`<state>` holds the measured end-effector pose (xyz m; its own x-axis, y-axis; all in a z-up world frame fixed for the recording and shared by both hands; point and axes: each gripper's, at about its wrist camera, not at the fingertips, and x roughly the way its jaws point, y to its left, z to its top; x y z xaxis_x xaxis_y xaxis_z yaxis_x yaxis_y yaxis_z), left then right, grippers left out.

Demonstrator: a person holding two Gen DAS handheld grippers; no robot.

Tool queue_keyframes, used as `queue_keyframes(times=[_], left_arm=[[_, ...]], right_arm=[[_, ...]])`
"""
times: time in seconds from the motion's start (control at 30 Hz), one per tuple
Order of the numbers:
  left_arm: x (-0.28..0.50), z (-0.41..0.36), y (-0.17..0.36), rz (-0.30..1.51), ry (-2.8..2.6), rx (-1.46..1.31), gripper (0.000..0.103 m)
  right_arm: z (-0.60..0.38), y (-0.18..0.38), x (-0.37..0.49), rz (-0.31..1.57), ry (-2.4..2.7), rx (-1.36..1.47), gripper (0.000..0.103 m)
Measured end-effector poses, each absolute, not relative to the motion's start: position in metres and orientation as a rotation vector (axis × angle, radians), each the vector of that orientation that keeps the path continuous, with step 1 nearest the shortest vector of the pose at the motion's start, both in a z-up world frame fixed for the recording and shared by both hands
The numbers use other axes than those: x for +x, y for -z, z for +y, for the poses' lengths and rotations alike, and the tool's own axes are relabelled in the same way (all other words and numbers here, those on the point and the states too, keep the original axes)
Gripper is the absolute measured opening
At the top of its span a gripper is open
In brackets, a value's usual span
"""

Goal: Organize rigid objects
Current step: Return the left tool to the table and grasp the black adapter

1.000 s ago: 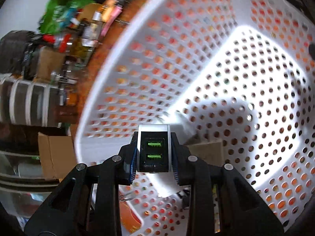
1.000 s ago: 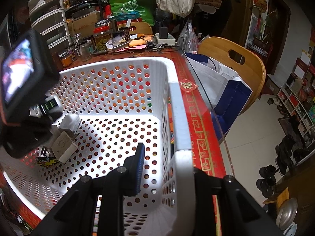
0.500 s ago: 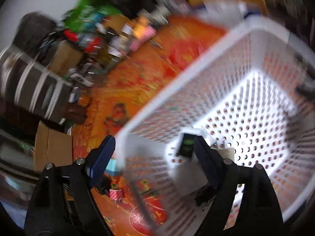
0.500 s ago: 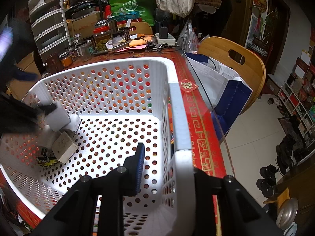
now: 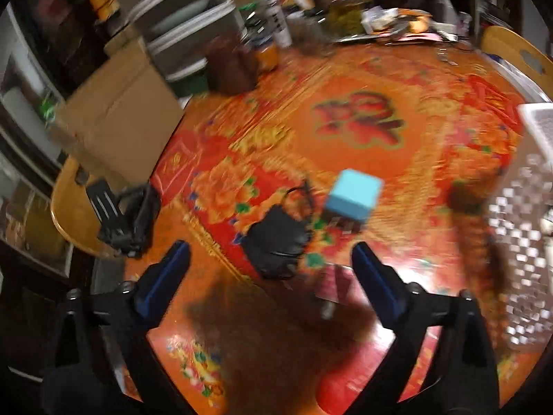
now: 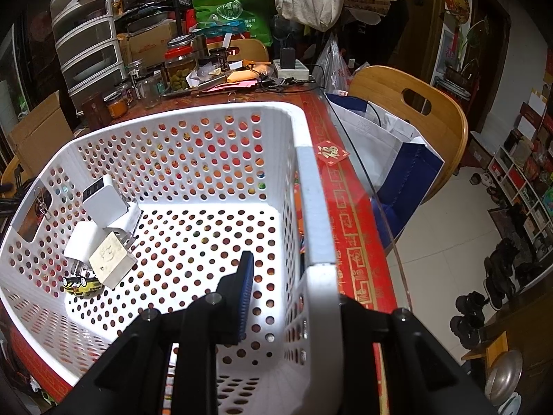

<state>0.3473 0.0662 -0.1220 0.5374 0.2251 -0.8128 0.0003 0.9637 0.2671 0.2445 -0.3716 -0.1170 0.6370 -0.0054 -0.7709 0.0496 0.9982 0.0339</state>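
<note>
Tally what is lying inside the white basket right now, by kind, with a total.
White chargers/adapters: 3
Beige block with writing on it: 1
Yellow toy car: 1
Total: 5, all piled in one corner of the basket.

Your table (image 5: 363, 79), red/orange floral cloth, carries: white perforated basket (image 6: 193, 117) at right edge, light-blue box (image 5: 354, 194) mid, black pouch (image 5: 278, 245) just beside it, jars (image 6: 178, 65) etc. along the back.
</note>
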Motion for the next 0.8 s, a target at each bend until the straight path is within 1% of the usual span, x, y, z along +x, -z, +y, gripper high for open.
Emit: queue_keyframes(times=[0.3,0.57,0.6,0.63,0.67,0.7,0.73,0.8], left_arm=[[0.371,0.103,0.17,1.064,-0.098,0.1,0.09],[0.38,0.107,0.184,1.073,-0.076,0.043,0.09],[0.381,0.108,0.186,1.073,-0.074,0.032,0.088],[0.381,0.108,0.187,1.072,-0.068,0.022,0.081],[0.382,0.108,0.187,1.071,-0.06,0.014,0.076],[0.382,0.108,0.187,1.07,-0.052,0.007,0.066],[0.382,0.107,0.187,1.06,-0.054,0.008,0.063],[0.38,0.104,0.186,1.049,-0.071,0.031,0.063]], right_arm=[[-0.371,0.117,0.247,0.891,0.047,0.043,0.025],[-0.368,0.116,0.248,0.901,0.059,0.027,0.025],[-0.368,0.117,0.248,0.902,0.06,0.025,0.025],[-0.368,0.117,0.249,0.903,0.062,0.021,0.025],[-0.368,0.117,0.249,0.903,0.063,0.018,0.025],[-0.368,0.117,0.248,0.902,0.064,0.017,0.025],[-0.368,0.117,0.249,0.902,0.064,0.018,0.025],[-0.367,0.116,0.249,0.902,0.065,0.017,0.025]])
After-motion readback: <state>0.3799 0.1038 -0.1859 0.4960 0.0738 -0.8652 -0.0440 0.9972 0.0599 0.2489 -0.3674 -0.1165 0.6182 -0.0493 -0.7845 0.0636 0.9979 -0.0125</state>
